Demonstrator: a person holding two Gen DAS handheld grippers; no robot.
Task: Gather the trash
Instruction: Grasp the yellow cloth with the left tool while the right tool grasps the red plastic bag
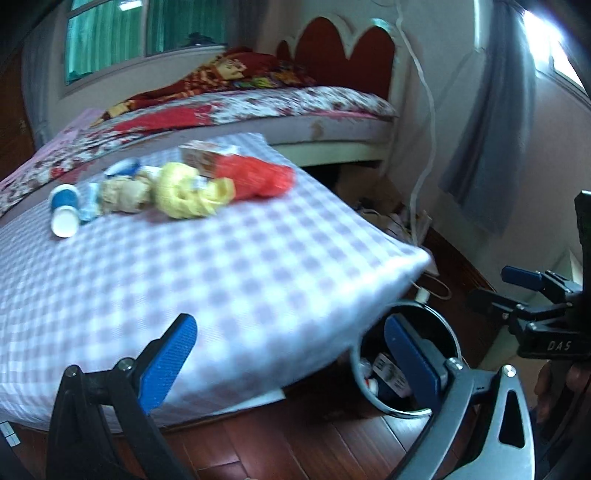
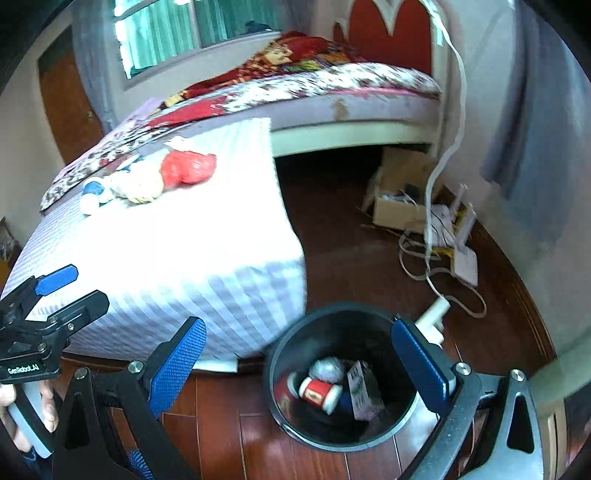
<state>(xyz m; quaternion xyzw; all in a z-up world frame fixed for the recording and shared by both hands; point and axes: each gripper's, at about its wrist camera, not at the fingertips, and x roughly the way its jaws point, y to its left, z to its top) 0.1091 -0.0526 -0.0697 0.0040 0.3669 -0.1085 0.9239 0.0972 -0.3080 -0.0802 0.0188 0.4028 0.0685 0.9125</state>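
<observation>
Both grippers, left gripper (image 1: 288,354) and right gripper (image 2: 299,354), released, empty; red bag (image 1: 255,177) far ahead, probably light, crinkly — pinch bunched middle.

Red-brown wood floor (image 2: 332,236); far, a bed (image 1: 295,103) with red headboard (image 1: 343,51); window (image 1: 140,29) far left, grey curtain (image 1: 491,140) right.
</observation>
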